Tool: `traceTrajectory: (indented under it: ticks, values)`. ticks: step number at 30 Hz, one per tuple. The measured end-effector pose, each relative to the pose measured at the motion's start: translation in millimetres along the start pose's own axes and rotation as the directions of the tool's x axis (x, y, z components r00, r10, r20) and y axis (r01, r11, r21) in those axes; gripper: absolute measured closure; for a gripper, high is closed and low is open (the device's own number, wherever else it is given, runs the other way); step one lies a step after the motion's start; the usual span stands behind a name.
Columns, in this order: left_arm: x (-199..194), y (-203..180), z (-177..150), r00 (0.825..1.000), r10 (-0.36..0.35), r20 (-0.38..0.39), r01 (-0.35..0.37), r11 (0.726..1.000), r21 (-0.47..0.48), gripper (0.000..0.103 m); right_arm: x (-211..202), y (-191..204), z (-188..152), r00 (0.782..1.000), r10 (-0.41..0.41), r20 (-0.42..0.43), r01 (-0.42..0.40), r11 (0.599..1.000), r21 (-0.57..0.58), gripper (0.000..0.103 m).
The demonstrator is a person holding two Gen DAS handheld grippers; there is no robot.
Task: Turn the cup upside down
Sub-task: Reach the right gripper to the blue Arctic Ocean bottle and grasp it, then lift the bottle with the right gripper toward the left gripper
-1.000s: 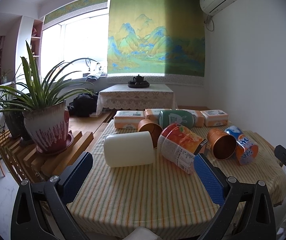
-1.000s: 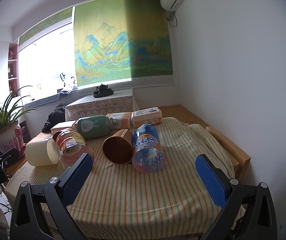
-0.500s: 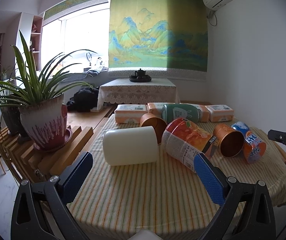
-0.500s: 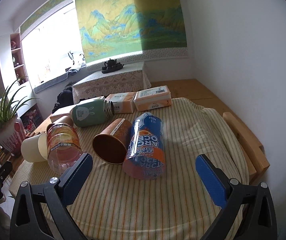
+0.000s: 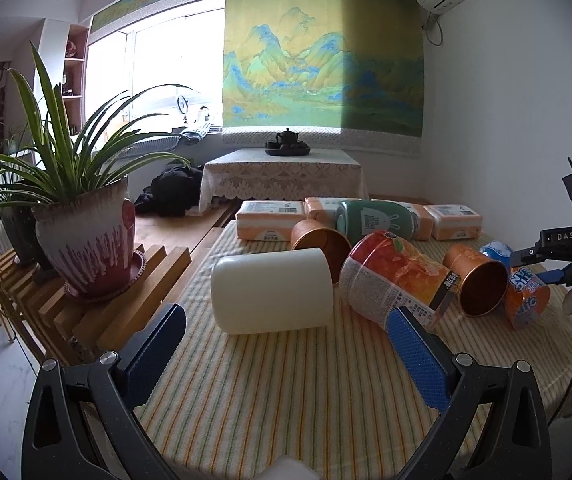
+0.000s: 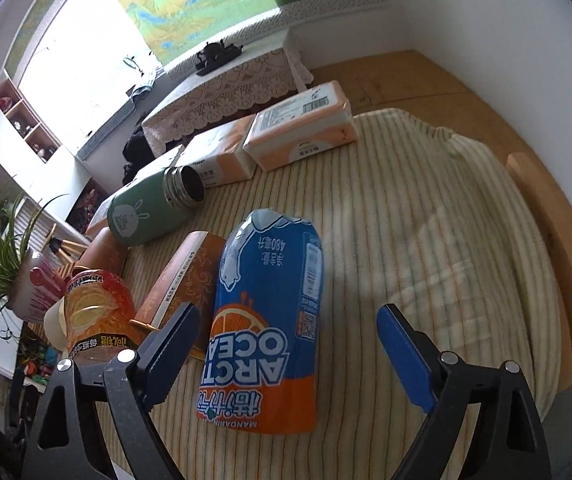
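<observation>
- right gripper [image 6: 287,332], fingers spread wide, hangs low over the striped tablecloth [image 6: 425,208]; nothing sits clamped between its blue pads.
- the blue-and-orange cup [image 6: 270,320] lies on its side right in the gap between those fingers, label reading upside down, one end toward the camera; whether the left pad touches it cannot be told.
- left gripper [image 5: 286,344] also stands wide apart and empty, above the near edge of the cloth.
- just past the left gripper lies a white cup [image 5: 272,290] on its side, and beside it a clear orange-printed cup [image 5: 395,276], also tipped over.
- a copper-coloured cup [image 5: 475,286] lies on its side with its open mouth facing the left camera, touching the blue-and-orange cup's flank.
- a second copper cup [image 5: 319,240] lies behind the white one.
- a green bottle [image 6: 152,210] with a rabbit mark lies on its side farther back, its open neck showing in the right view.
- three tissue packs [image 5: 270,220] line the far edge of the cloth.
- to the left, off the table, a potted plant [image 5: 86,240] stands on a wooden slatted rack.
- at the far wall, a low lace-covered table [image 5: 286,172] carries a dark tea set.
</observation>
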State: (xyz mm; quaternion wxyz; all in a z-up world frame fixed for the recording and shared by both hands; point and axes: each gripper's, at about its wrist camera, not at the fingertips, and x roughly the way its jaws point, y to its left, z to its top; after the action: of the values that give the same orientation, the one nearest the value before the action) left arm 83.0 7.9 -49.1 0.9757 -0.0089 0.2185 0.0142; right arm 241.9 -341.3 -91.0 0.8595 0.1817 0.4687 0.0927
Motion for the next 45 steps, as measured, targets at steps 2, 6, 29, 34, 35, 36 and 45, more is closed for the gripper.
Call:
traceTrajectory:
  ticks: [2,6,29,34,35,36,45]
  values:
    - [2.8,1.7,0.5,1.0,0.004,-0.004,-0.004,1.0,-0.003,0.001,6.6,1.9,1.2,1.0,-0.013,-0.025,0.013,1.0,-0.011,0.019]
    - [6.3,4.9,0.8,1.0,0.011,-0.006,-0.012,1.0,-0.006,0.001,17.5,-2.0,3.5,0.994,0.068,-0.091,-0.066,0.998,0.023,0.036]
    - [-2.3,3.1,2.2,0.999,-0.02,-0.033,0.019,1.0,-0.016,0.001,-58.5,68.2,-66.1,0.991,0.04,-0.127,-0.091,0.897,-0.432,0.046]
    - [-3.4,-0.5,0.7,0.999,-0.021,-0.05,0.02,1.0,-0.007,0.001,-37.0,103.1,-83.5,0.984,0.01,-0.178,-0.115,0.802,-0.586,0.046]
    - [-3.8,-0.8,0.8,0.998,-0.02,-0.053,0.02,1.0,-0.006,0.001,-32.5,107.2,-85.1,0.983,0.004,-0.185,-0.117,0.788,-0.605,0.046]
    - [-4.1,-0.8,0.8,0.998,-0.022,-0.057,0.021,1.0,-0.006,0.001,-28.5,111.8,-88.3,0.981,-0.004,-0.192,-0.119,0.772,-0.624,0.046]
    - [0.0,-0.9,0.9,0.993,-0.049,-0.107,0.047,0.999,-0.02,0.001,-11.3,133.9,-106.6,0.978,-0.077,-0.196,-0.095,0.67,-0.736,0.043]
